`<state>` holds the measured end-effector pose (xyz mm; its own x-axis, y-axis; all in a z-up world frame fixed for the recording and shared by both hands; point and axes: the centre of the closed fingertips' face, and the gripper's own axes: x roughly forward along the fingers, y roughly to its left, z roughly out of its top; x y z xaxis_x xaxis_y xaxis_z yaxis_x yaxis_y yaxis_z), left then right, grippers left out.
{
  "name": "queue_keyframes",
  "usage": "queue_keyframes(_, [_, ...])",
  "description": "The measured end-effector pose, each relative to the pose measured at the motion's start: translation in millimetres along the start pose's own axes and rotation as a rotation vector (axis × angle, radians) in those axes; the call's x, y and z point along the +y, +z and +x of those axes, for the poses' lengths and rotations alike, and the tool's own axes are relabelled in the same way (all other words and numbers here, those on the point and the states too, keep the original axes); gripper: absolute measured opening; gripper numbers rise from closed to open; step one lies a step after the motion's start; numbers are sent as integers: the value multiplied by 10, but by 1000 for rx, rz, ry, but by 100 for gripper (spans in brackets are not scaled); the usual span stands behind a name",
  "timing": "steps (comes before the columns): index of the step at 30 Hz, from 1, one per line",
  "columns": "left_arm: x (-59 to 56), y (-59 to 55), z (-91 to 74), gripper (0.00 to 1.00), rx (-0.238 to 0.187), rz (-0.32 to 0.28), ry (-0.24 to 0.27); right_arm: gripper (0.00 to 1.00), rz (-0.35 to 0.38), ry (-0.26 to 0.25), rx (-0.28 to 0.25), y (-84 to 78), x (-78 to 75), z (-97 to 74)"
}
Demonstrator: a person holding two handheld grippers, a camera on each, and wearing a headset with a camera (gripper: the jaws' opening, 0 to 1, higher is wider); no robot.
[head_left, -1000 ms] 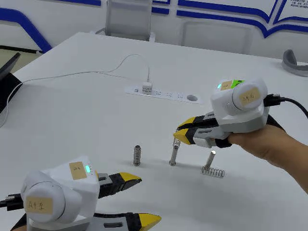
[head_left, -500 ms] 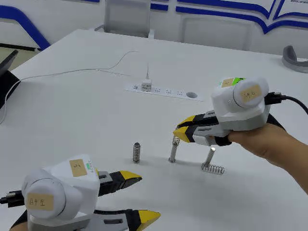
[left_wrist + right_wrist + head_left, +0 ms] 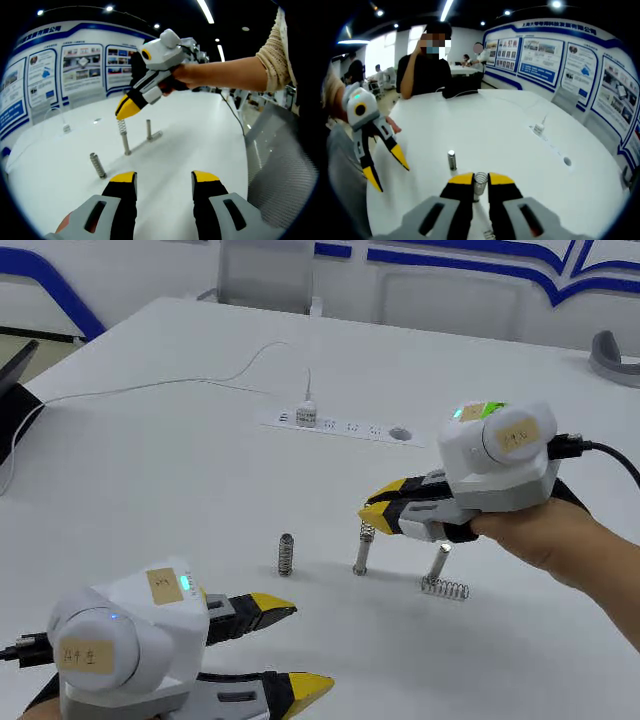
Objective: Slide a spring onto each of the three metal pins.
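Pinches a spring (image 3: 367, 532) in the right tool (image 3: 372, 516) atop the middle pin (image 3: 360, 560), centre frame. Holds the left tool (image 3: 305, 645) spread, lower left. Leaves another spring (image 3: 444, 588) flat beside the right pin (image 3: 438, 562).

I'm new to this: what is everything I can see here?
Table: one, white, under everything.
Metal pins: three, silver, upright in a row mid-table.
Springs: three, silver; one on the left pin, one held at the middle pin's top, one lying beside the right pin.
Power strip: one, white, beyond the pins, cable plugged in.
Chair: one, grey, far edge.
Left gripper: one, yellow-tipped, open, near edge.
Right gripper: one, yellow-tipped, shut on a spring.
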<state>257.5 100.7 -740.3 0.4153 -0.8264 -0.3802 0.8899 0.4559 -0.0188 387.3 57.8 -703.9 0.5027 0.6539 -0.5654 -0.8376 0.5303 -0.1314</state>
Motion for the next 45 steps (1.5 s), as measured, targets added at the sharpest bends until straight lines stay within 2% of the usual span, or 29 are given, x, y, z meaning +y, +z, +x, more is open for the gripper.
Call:
queue_keyframes(17, [2, -3, 13, 44, 3, 2, -3, 11, 2, -3, 25, -49, 14, -15])
queue_keyframes(25, [-7, -6, 9, 44, 3, 2, -3, 11, -4, -3, 43, -141, 8, 72])
queue_keyframes(45, [-14, -3, 5, 44, 3, 1, -2, 11, 39, 4, 84, -358, 28, 225])
